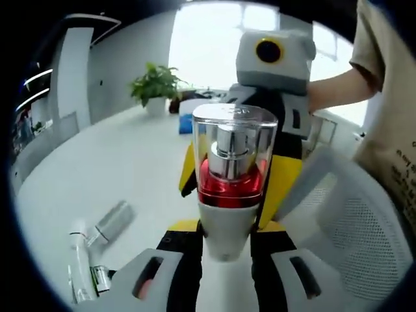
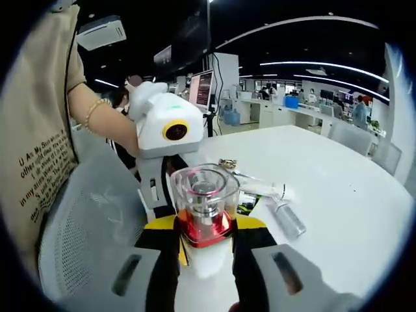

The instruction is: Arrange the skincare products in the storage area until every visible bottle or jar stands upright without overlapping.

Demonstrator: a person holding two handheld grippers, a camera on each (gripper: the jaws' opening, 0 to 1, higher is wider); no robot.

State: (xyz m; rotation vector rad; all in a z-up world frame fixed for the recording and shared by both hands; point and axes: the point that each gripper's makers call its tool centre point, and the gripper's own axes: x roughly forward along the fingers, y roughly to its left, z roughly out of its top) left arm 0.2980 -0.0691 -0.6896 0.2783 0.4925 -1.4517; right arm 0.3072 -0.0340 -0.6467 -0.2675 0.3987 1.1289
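Note:
A perfume-style bottle (image 1: 231,156) with a clear square cap, silver sprayer, red body and white base stands upright in the air between both grippers. My left gripper (image 1: 226,229) is shut on its white base. Facing it from the far side, my right gripper (image 1: 235,179) clamps the red body with its yellow-tipped jaws. In the right gripper view the same bottle (image 2: 205,201) sits in my right gripper (image 2: 205,227), with my left gripper (image 2: 188,188) behind it. A silver bottle (image 1: 112,222) (image 2: 286,218) and a white tube (image 1: 81,260) (image 2: 260,190) lie flat on the white table (image 1: 117,162).
A small gold-lidded jar (image 2: 227,164) stands behind the lying tube. A grey mesh chair (image 1: 364,240) (image 2: 84,227) is close by the grippers. A person in a beige shirt (image 1: 390,130) holds the grippers. A potted plant (image 1: 156,84) stands at the table's far end.

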